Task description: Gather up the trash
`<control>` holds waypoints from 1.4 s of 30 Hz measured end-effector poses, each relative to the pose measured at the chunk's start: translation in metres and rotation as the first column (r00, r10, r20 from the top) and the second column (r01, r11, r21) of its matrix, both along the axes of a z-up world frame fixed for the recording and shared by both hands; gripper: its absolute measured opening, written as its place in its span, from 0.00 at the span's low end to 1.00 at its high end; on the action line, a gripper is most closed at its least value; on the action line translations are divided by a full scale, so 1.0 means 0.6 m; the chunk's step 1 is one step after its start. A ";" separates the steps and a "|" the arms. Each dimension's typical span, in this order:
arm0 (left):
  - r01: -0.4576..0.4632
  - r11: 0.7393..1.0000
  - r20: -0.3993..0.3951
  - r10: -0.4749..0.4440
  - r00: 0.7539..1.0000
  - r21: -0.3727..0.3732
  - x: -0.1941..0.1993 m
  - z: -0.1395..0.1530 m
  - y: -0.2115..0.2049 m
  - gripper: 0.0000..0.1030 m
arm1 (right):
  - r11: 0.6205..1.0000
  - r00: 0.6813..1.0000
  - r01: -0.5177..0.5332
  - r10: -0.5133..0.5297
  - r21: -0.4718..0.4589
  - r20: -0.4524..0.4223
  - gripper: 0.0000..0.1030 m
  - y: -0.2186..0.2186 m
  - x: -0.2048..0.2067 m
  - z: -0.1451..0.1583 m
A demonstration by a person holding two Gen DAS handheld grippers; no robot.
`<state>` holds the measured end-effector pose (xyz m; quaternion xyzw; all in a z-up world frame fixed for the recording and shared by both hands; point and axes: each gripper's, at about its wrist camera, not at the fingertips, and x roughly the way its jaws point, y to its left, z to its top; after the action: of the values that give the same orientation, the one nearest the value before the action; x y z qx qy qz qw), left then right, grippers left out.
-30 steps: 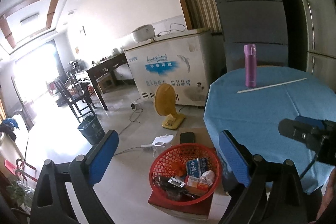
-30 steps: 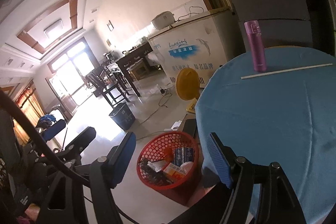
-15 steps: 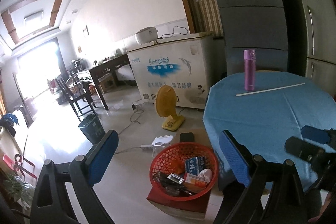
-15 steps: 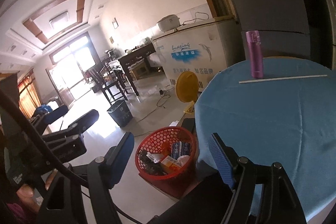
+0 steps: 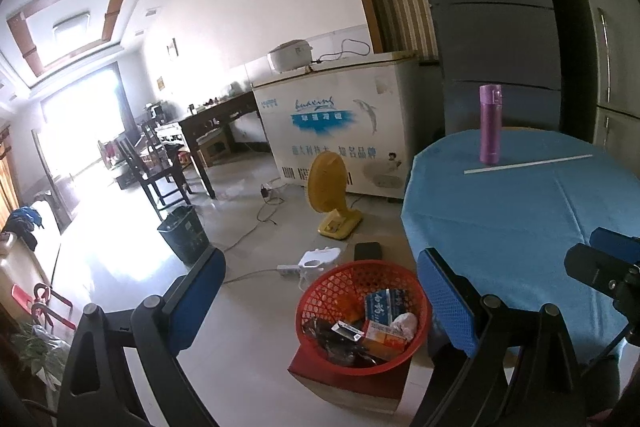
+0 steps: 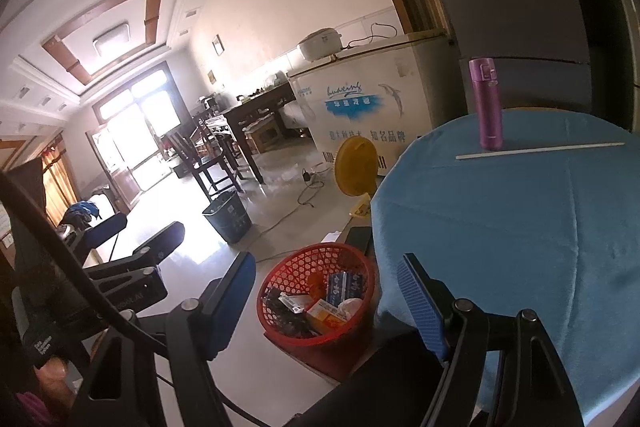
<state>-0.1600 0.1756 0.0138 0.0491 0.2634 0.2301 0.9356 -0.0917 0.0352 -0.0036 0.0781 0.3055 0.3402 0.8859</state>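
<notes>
Two grippers, left gripper (image 5: 320, 301) and right gripper (image 6: 326, 285), both spread wide and empty, aimed over red mesh basket (image 5: 362, 319) on a low box just beside the blue-clothed surface (image 5: 520, 219); trash in it looks light: small cartons (image 5: 384, 307), crumpled paper, dark wrappers, easily crushed; pinch cartons across flat faces; thin white stick (image 5: 528, 163) lies near purple flask (image 5: 490, 124), light, slippery, likely rolls

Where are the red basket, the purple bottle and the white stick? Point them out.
red basket (image 5: 320, 291), left wrist view, on its left rim.
purple bottle (image 6: 487, 107), right wrist view, on the middle of its body.
white stick (image 6: 540, 149), right wrist view, about halfway along it.
</notes>
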 end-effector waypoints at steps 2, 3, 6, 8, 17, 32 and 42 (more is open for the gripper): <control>0.000 1.000 0.001 0.000 1.000 0.000 0.000 0.000 -0.002 0.94 | 1.000 1.000 0.000 0.000 -0.004 0.006 0.74 0.001 -0.002 0.002; 0.001 1.000 0.002 -0.001 1.000 0.001 -0.001 0.000 -0.003 0.94 | 1.000 1.000 0.001 -0.001 -0.004 0.010 0.74 0.002 -0.003 0.002; 0.001 1.000 -0.001 -0.001 1.000 -0.005 0.000 -0.001 -0.002 0.94 | 1.000 1.000 0.003 -0.003 -0.008 0.016 0.74 0.002 -0.004 0.003; 0.000 1.000 -0.001 0.000 1.000 -0.010 0.000 -0.001 0.001 0.94 | 1.000 1.000 0.003 -0.003 -0.007 0.017 0.74 0.003 -0.005 0.003; -0.013 1.000 -0.004 0.013 1.000 -0.007 -0.002 -0.008 0.006 0.94 | 1.000 1.000 -0.010 0.010 -0.022 0.019 0.74 0.005 -0.008 0.001; -0.019 1.000 -0.011 0.019 1.000 -0.001 -0.004 -0.013 0.006 0.94 | 1.000 1.000 -0.012 0.013 -0.029 0.017 0.74 0.006 -0.007 -0.002; -0.027 1.000 -0.015 0.027 1.000 0.002 -0.006 -0.017 0.008 0.94 | 0.999 1.000 -0.021 0.022 -0.035 0.017 0.74 0.012 -0.010 -0.005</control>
<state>-0.1634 0.1801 0.0038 0.0481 0.2708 0.2427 0.9303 -0.0976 0.0422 -0.0067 0.0561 0.3043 0.3450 0.8861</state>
